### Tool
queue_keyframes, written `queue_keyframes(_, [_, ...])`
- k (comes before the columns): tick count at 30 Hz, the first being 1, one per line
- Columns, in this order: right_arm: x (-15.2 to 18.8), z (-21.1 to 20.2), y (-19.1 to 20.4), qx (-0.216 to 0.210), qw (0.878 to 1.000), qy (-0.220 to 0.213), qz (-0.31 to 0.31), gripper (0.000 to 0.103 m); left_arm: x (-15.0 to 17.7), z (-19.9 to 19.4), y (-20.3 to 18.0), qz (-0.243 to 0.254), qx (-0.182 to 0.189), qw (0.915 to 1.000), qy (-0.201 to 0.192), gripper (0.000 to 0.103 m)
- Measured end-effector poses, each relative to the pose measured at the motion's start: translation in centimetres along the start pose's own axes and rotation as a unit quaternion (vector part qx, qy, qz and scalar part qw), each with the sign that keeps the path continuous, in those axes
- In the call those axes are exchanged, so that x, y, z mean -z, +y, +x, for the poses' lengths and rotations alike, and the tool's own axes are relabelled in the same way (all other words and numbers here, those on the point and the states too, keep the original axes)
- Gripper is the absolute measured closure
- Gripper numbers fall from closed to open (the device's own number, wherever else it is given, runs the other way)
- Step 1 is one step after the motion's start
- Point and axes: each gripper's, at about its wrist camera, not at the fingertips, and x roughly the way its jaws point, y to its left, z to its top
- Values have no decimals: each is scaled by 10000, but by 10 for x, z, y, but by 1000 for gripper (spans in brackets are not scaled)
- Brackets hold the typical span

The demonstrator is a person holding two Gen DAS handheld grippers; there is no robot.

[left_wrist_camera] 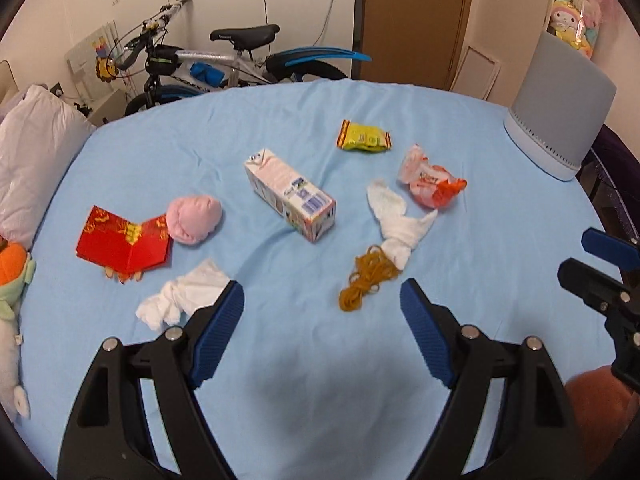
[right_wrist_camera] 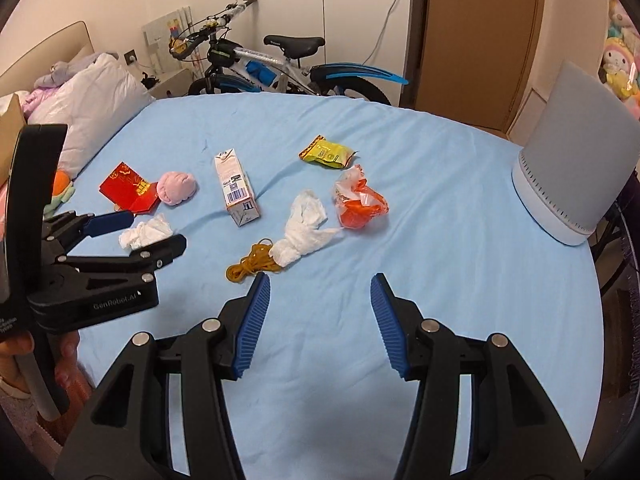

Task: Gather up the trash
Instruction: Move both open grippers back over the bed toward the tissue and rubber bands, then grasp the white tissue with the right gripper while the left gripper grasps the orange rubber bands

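Right now your left gripper [left_wrist_camera: 322, 300] hangs over the near part of the bed with the light blue sheet [left_wrist_camera: 280, 128], its blue-padded jaws standing wide apart with nothing between them. Your right gripper [right_wrist_camera: 320, 292] is beside it, jaws also apart and empty, though set narrower than the left. All the trash lies loose on the sheet ahead of you. Nearest your left jaws is a tangle of tan rubber bands [left_wrist_camera: 366, 280], touching the bottom end of a twisted white tissue [left_wrist_camera: 400, 228]. Just past that tissue sits a crumpled orange-and-white plastic wrapper [left_wrist_camera: 430, 180], and further back a flat yellow snack packet [left_wrist_camera: 364, 136]. A white milk carton with a barcode [left_wrist_camera: 290, 194] lies on its side in the middle of the bed. To its left is a pink rounded cloth ball [left_wrist_camera: 193, 218] touching an open red-and-gold paper envelope [left_wrist_camera: 124, 242]. A second crumpled white tissue [left_wrist_camera: 180, 298] lies just beside the tip of your left gripper's left jaw. At the far right edge of the bed stands a grey cylindrical bin with a white base [left_wrist_camera: 560, 104], tilted in the fisheye view and well apart from the trash. A white pillow [left_wrist_camera: 36, 152] sits at the left edge, and a white-and-blue bicycle [left_wrist_camera: 224, 60] stands behind the bed.
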Motion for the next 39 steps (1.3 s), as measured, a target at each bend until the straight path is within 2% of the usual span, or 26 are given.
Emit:
queue_keyframes(5, [-5,23,9,-49,9999,-7,-135,52,19,19,-8,260,-53,9996,91,23])
queue_keyframes(21, [-25,153,-4,-532,9949,586,-622,52,26,112,-17,530,92,9969,573,24])
queue_keyframes(23, [-25,165,-4,-588,9938,653,-678,52,27,121,-16,532,84,9966,623,31])
queue_keyframes(24, [-25,169,-3,-614,9934,674,-693,52,28,126,-15,529,106,9963,669,40])
queue_keyframes(26, [-25,179,-2,-691,9922,739,-724,53,29,132,-14,523,182,9962,671,42])
queue_keyframes(28, [-23,188,1,-801,9901,851,-779,65,30,131,-17,623,165,9961,607,45])
queue_keyframes(29, [-23,192,2,-899,9885,921,-788,80,30,131,-19,662,204,9958,593,47])
queue_keyframes(30, [-22,193,4,-1014,9871,964,-779,85,31,130,-20,670,269,9956,592,54])
queue_keyframes(32, [-21,188,8,-966,9879,875,-842,87,31,128,-24,694,451,9948,599,71])
queue_keyframes(33, [-21,184,9,-995,9881,835,-827,88,31,126,-28,744,448,9945,583,80])
queue_keyframes(34, [-21,179,8,-1044,9883,796,-777,89,30,123,-32,809,405,9944,543,84])
queue_keyframes(39, [-25,145,3,-1050,9904,570,-703,89,24,106,-33,812,539,9943,432,85])
